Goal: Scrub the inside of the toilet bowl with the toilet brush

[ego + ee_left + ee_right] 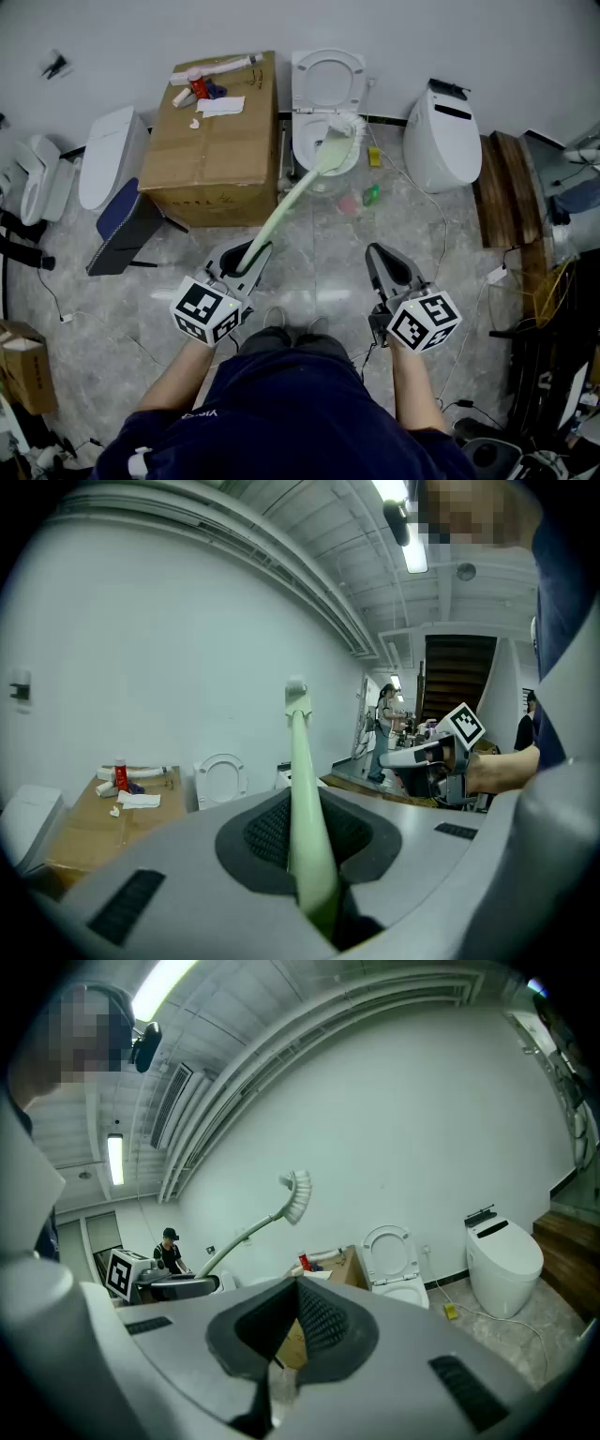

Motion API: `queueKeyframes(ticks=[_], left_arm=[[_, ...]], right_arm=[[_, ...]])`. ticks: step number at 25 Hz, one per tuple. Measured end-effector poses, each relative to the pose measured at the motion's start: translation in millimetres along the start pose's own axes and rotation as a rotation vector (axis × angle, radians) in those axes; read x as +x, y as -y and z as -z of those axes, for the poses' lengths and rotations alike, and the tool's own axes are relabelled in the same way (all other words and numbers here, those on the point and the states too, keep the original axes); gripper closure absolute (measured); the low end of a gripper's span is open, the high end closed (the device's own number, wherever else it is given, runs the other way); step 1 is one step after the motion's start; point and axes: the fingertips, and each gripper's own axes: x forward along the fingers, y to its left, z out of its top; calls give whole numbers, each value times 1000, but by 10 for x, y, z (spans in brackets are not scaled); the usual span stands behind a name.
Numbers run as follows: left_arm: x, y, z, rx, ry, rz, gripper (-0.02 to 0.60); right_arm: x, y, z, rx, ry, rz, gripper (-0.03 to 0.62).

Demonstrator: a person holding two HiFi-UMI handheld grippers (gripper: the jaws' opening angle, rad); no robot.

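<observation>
Pale green plastic formed the toilet brush [292, 199], a long curved handle ending in a white bristle head [347, 126]. The left gripper [246, 259] was clamped on the handle's lower end, holding the brush raised in the air toward the open toilet bowl [302, 155]. The right gripper [379, 253] hung empty, jaws slightly apart.

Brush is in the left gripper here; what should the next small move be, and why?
Probably tilt the left gripper down to lower the brush head into the toilet bowl. Its jaws are shut on the brush handle and the lid is up, but the right gripper view shows the head high above the bowl.
</observation>
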Motion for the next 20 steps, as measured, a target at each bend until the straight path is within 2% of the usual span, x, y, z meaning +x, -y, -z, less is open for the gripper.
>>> queueKeyframes(ticks=[20], left_arm=[[81,216,-4,3,10,6,514]], right_arm=[[-181,104,24,-10,18,17,589]])
